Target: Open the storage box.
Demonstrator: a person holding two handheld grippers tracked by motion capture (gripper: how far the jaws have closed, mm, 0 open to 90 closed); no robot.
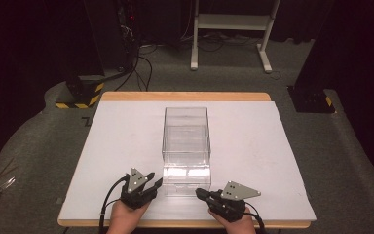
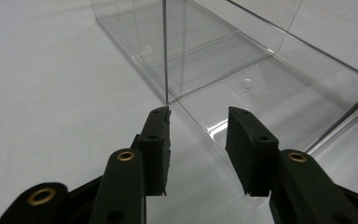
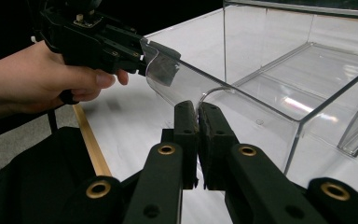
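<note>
A clear plastic box (image 1: 186, 141) stands open-topped in the middle of the white mat, and its thin front flap (image 1: 186, 178) faces me. My left gripper (image 1: 157, 178) is at the flap's left corner. In the left gripper view it (image 2: 198, 116) is open, and the flap's edge (image 2: 270, 84) runs between its jaws. At the flap's right corner is my right gripper (image 1: 198, 191). In the right gripper view it (image 3: 198, 106) is shut, with the flap's rounded corner (image 3: 223, 102) running in between its jaws. The left gripper (image 3: 161, 56) shows there too, held by a hand (image 3: 42, 79).
The white mat (image 1: 117, 146) covers a wooden table, whose front edge (image 1: 175, 224) is just under my hands. Behind the table on the grey floor are a white stand's legs (image 1: 229, 44), cables (image 1: 141, 68) and a yellow-black striped base (image 1: 80, 95).
</note>
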